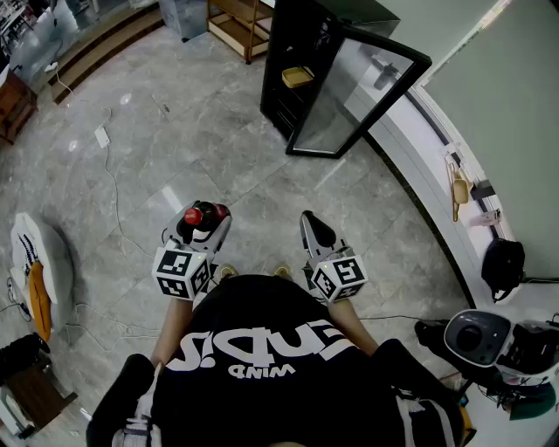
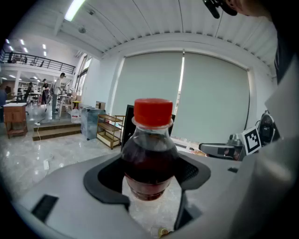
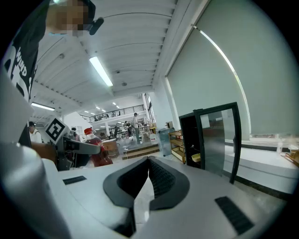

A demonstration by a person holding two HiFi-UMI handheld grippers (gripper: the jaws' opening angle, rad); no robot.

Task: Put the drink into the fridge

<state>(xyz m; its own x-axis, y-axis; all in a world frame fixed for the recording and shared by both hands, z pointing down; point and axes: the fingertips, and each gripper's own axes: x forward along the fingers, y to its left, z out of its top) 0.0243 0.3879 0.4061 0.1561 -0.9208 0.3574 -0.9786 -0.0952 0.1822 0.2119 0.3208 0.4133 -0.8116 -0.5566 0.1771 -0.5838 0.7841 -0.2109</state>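
Observation:
A small bottle of dark red drink (image 2: 149,158) with a red cap (image 2: 153,112) stands upright between the black pads of my left gripper (image 2: 148,173), which is shut on it. In the head view the bottle (image 1: 199,216) sits in the left gripper (image 1: 199,220), held over the floor in front of the person. My right gripper (image 1: 314,229) is beside it, shut and empty; its pads meet at the tips (image 3: 148,161). The black fridge (image 1: 301,74) stands ahead with its glass door (image 1: 358,92) swung open; it also shows in the right gripper view as the fridge (image 3: 210,140).
A yellow item (image 1: 297,77) lies on a fridge shelf. A wooden rack (image 1: 234,24) stands left of the fridge. A white counter (image 1: 419,157) runs along the right wall. A cable and power strip (image 1: 102,137) lie on the marble floor at left.

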